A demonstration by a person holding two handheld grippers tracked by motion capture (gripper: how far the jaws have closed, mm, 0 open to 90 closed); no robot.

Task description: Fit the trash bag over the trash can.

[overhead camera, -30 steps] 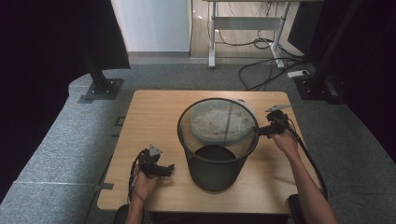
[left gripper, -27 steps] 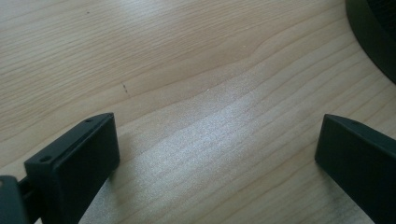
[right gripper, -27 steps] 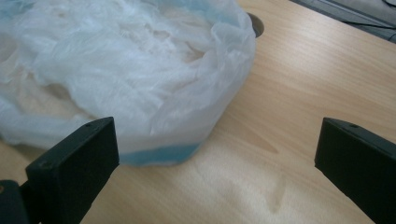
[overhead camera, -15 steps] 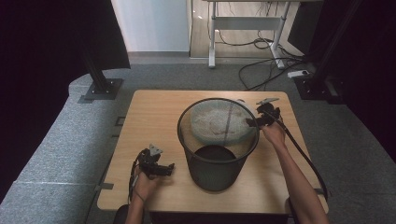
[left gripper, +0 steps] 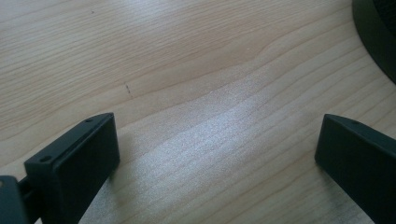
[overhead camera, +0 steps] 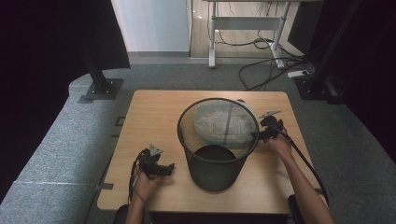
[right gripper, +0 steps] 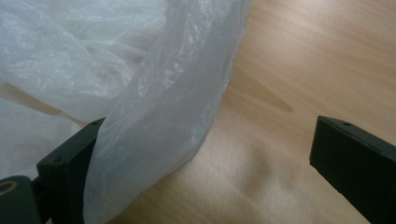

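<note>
Table (overhead camera: 154, 116) of light wood sits under everything. A black mesh bin (overhead camera: 217, 161) stands in its middle. A see-through plastic bag (overhead camera: 219, 122) lies just behind the bin. Your right gripper (right gripper: 205, 154) is spread wide beside the bin, with the bag's edge between its jaws. Your left gripper (left gripper: 217, 149) rests low near the bin, wide apart, holding nothing.

A crumpled, translucent white plastic bag (right gripper: 140, 93) lies on the wooden table just behind a black wire-mesh wastebasket (overhead camera: 217, 154), seen through the mesh; its thin film drapes against one jaw; the basket stands upright at mid-table.
</note>
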